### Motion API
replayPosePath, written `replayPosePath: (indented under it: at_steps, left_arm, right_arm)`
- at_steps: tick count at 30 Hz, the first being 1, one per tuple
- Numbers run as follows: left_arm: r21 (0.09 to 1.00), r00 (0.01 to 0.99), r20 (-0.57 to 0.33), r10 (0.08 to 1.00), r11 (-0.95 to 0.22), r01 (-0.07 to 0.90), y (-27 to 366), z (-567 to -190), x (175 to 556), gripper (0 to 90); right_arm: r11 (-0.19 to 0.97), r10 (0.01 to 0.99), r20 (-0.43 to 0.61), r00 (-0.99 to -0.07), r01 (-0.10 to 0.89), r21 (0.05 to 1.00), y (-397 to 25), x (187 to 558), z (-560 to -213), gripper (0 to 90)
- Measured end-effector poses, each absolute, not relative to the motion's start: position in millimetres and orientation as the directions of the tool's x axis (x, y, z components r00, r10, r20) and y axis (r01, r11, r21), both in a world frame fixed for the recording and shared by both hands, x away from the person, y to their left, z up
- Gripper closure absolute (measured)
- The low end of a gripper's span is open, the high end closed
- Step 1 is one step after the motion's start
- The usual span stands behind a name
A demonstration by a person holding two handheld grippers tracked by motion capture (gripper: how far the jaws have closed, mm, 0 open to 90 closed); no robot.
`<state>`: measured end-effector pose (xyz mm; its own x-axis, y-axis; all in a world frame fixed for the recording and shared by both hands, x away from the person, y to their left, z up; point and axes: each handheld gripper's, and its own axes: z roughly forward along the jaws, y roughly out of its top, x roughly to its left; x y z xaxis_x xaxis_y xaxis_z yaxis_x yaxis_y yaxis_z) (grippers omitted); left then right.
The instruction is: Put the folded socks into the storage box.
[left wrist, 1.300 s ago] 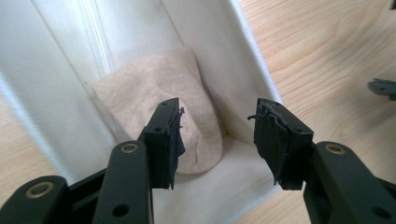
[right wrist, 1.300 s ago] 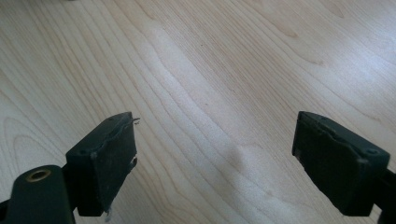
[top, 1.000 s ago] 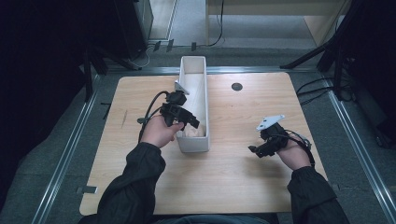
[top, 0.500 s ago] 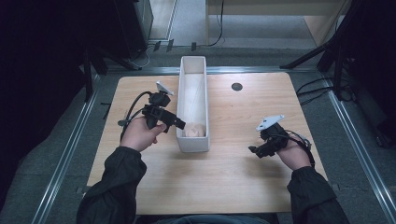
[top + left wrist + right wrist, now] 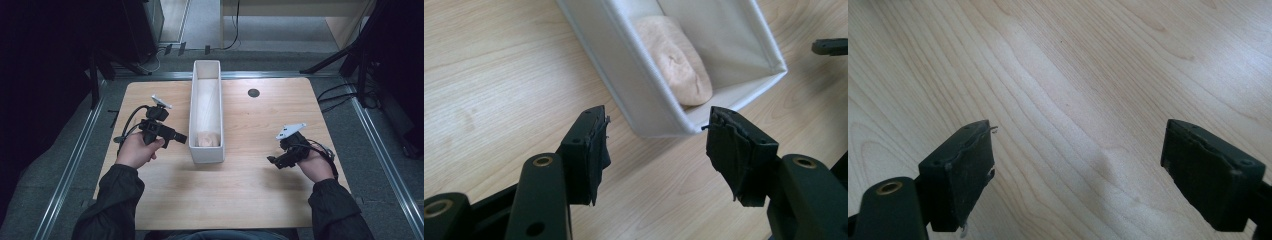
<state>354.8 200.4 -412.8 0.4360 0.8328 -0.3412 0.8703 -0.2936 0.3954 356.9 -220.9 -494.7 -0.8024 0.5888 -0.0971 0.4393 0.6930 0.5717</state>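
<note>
Dough lump (image 5: 207, 138) lies in the white bin (image 5: 192, 107) at frame centre. Left gripper (image 5: 181, 138) at centre-left and right gripper (image 5: 272, 161) at lower right both hold their jaws apart, empty.

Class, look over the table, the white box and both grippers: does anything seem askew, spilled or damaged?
Little stands out. The white box stands square on the table, with the pale lump resting inside its near end. Nothing has spilled. The one flaw: the black padding on the left gripper looks frayed at its edges.
</note>
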Motion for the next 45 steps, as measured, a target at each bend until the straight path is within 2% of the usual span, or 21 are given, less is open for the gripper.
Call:
replayPosePath:
  at_steps: [10,13,16,26,31,41,45]
  left_arm:
    - [0.421,0.447,-0.315,0.837,-0.299,0.856,217,-434,345,40.2]
    - [0.449,0.435,-0.283,0.855,-0.283,0.848,219,-438,342,39.2]
    - [0.461,0.425,-0.314,0.849,-0.254,0.850,225,-444,340,39.6]
    - [0.466,0.401,-0.296,0.867,-0.236,0.853,233,-466,331,38.2]
    - [0.450,0.418,-0.281,0.864,-0.266,0.852,234,-478,327,37.0]
    - [0.476,0.381,-0.325,0.865,-0.198,0.857,256,-488,316,36.1]
    - [0.462,0.383,-0.333,0.862,-0.204,0.863,261,-490,312,35.8]
  right_arm:
    - [0.683,0.590,-0.085,-0.803,0.440,0.583,-221,357,-494,13.6]
    - [0.683,0.590,-0.083,-0.803,0.443,0.580,-221,356,-494,13.7]
    - [0.685,0.588,-0.086,-0.804,0.439,0.581,-220,356,-494,13.6]
    - [0.681,0.587,-0.072,-0.807,0.443,0.583,-220,355,-495,13.6]
    - [0.683,0.581,-0.071,-0.811,0.437,0.585,-219,354,-494,13.6]
    - [0.676,0.588,-0.064,-0.806,0.446,0.586,-221,353,-494,13.7]
    - [0.670,0.593,-0.067,-0.802,0.446,0.594,-222,352,-493,13.6]
